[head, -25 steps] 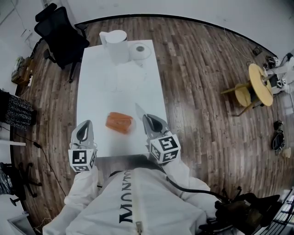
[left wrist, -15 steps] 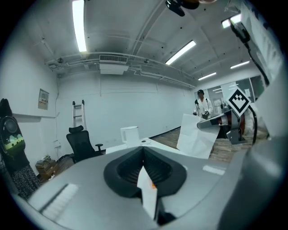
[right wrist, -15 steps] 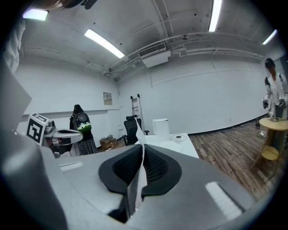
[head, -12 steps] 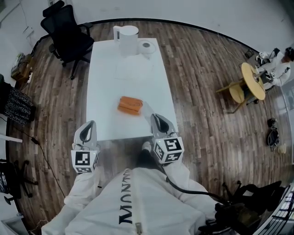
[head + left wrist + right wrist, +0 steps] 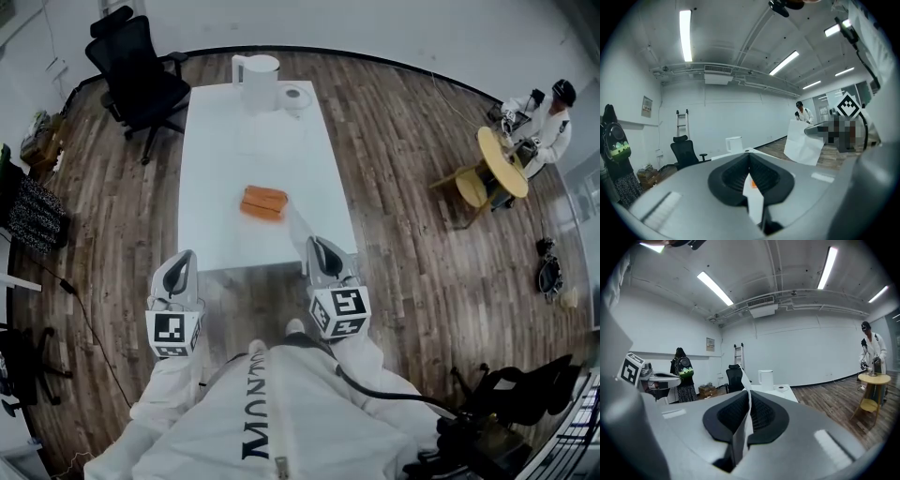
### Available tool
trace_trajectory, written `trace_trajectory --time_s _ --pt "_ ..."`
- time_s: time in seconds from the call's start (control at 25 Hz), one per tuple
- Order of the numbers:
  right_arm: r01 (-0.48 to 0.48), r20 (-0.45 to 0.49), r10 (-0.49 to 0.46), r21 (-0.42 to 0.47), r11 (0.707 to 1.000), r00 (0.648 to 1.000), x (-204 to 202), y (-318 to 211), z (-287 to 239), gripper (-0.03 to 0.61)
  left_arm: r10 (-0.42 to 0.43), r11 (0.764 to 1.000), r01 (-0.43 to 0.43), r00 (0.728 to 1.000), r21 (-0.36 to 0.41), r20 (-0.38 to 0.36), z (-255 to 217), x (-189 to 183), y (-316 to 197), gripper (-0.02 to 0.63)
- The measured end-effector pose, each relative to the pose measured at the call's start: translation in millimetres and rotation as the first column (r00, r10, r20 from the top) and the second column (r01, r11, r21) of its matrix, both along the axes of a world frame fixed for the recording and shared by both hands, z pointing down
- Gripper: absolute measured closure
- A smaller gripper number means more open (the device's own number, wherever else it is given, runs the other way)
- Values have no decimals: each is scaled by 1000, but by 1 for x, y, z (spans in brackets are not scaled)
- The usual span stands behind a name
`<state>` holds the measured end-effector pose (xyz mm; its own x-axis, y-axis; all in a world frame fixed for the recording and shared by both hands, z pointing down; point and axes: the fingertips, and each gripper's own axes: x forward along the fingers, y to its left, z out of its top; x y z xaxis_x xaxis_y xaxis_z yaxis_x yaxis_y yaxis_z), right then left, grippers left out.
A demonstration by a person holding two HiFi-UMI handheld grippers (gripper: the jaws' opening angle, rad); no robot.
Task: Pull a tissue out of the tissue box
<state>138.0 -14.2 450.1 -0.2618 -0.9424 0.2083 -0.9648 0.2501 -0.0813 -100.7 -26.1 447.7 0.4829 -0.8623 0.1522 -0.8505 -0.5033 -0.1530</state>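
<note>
The orange tissue box (image 5: 263, 202) lies near the middle of the white table (image 5: 225, 141). My right gripper (image 5: 317, 242) is shut on a white tissue (image 5: 296, 225), which runs from its tips back towards the box. In the left gripper view the tissue (image 5: 803, 143) hangs as a loose sheet from the right gripper (image 5: 820, 132). In the right gripper view its edge (image 5: 746, 408) stands between the closed jaws. My left gripper (image 5: 183, 255) is shut and holds nothing, just off the table's near left corner.
A white kettle (image 5: 258, 80) and a paper roll (image 5: 297, 97) stand at the table's far end. A black office chair (image 5: 136, 75) is at the far left. At the right a person (image 5: 544, 117) stands by a round wooden table (image 5: 502, 164). Cables lie on the wooden floor.
Both grippers have drawn back from the table towards the body, now over the floor at its near edge. The tissue has come along in the right gripper, away from the box.
</note>
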Motion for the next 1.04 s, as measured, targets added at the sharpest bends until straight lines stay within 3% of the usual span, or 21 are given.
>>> trace_trajectory --time_s 0.6,1.04 --pt "64 21 -64 30 998 998 22 22 -8 577 2 1000 -2 1000 25 8 -17 50 25 615" --pt "61 21 -62 35 998 998 28 29 -10 577 2 1000 -3 1000 20 10 -18 56 27 615"
